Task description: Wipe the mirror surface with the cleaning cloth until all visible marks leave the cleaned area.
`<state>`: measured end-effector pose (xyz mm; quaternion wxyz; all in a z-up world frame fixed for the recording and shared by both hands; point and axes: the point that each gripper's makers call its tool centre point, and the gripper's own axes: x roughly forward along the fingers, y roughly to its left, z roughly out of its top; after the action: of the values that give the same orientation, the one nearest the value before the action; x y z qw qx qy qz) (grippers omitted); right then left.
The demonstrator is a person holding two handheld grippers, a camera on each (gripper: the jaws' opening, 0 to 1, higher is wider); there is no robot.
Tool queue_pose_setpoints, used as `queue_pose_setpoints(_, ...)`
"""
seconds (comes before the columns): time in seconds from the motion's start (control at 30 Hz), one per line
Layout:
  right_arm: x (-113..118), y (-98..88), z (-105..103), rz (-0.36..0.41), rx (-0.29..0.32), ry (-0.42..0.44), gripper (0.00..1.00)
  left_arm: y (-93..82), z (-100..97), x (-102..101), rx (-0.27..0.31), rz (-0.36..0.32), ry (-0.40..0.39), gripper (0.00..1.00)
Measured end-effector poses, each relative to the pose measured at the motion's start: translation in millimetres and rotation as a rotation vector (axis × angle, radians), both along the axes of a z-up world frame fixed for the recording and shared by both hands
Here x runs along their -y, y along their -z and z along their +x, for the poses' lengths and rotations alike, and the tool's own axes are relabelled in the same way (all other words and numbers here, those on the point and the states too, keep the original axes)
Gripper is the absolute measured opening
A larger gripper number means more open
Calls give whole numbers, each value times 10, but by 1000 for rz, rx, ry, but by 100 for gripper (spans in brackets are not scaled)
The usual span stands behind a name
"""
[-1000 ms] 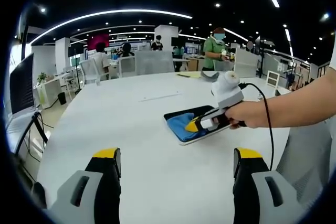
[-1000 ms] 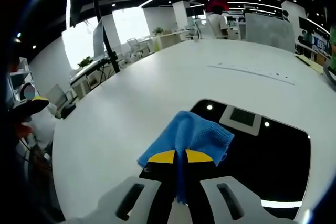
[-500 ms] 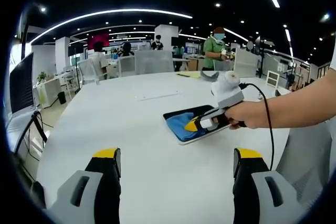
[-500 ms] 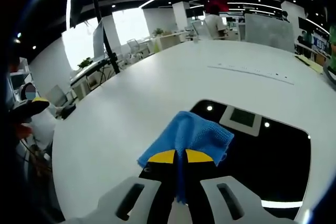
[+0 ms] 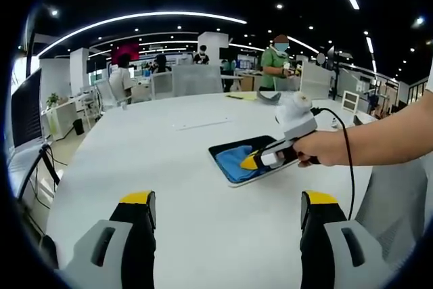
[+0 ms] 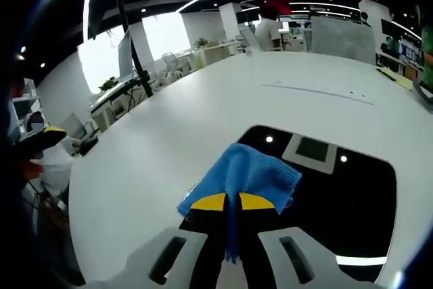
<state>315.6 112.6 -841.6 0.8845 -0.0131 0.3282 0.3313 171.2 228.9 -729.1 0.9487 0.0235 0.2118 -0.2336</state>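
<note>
Now, right tongs (image 6: 231,202): clenched on my blue cleaning cloth (image 6: 238,177), pressed on the mirror (image 6: 338,197).
Left tongs (image 5: 226,211): released, hovering over the table (image 5: 169,160).
Progress: wiping underway; I judge the mirror ahead unwiped.

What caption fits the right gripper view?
Right gripper pinches a blue cloth on the dark mirror.

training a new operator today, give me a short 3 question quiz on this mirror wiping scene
1. True or false: the right gripper is shut on the blue cleaning cloth.
2. What does the mirror lie on? A) white table B) chair C) floor
3. Fill in: the left gripper is ____, holding nothing.

Key:
1. true
2. A, the white table
3. open
</note>
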Motion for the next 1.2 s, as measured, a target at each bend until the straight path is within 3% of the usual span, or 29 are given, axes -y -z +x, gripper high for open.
queue_pose_setpoints(1.2,603,5,-82,9,-2,95,1,-5,118,263,2,-3,74,89)
